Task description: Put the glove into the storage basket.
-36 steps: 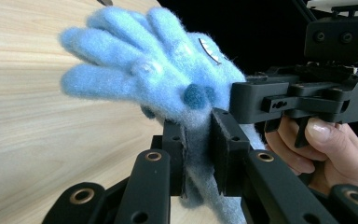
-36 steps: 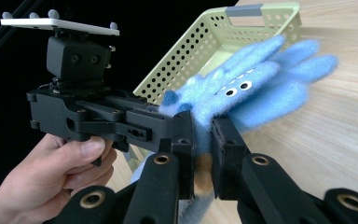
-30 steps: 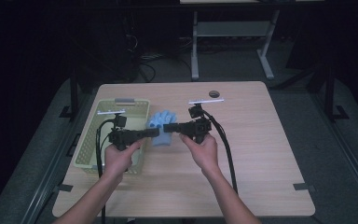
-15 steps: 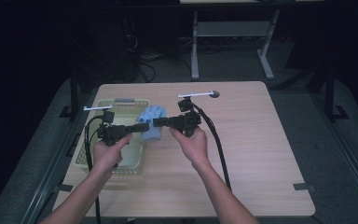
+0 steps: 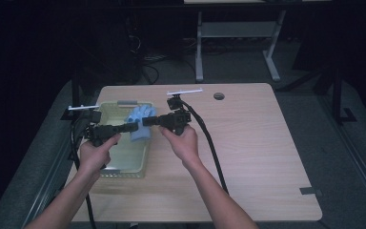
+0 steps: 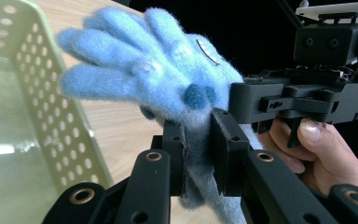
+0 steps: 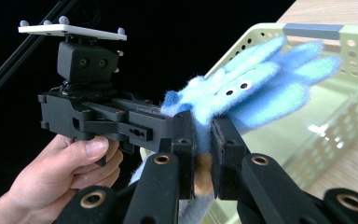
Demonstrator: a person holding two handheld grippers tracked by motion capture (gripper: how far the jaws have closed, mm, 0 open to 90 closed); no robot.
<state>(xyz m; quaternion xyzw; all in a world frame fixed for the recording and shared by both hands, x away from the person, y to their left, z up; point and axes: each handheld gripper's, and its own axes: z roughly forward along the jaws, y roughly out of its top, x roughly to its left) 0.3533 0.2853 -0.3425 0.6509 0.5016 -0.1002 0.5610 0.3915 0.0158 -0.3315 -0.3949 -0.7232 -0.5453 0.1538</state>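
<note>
Glove: I have the fuzzy light-blue knit glove (image 5: 139, 125) lifted off the table, hanging over the right rim of the pale green perforated plastic basket (image 5: 106, 162), its fingers pointing away from me.
Left gripper: my left gripper (image 6: 199, 151) is pinched nearly closed on the glove's cuff end, fabric squeezed flat between the pads.
Right gripper: my right gripper (image 7: 203, 151) is likewise clamped on the same glove from the opposite side, only a thin fold of blue between the jaws.
Why both grip: I judge the two holds, facing each other just beside one another, keep the limp glove spread and steady so it can go down into the basket rather than snag on the rim.
Table: the light wooden tabletop (image 5: 267, 152) lies below.
Hard to see: the cuff's lower edge is cut off below the jaws in both gripper views.
Unclear: a tan patch behind the right jaws; I cannot tell if it is table or lining.
Basket floor: glare hides the contents.
</note>
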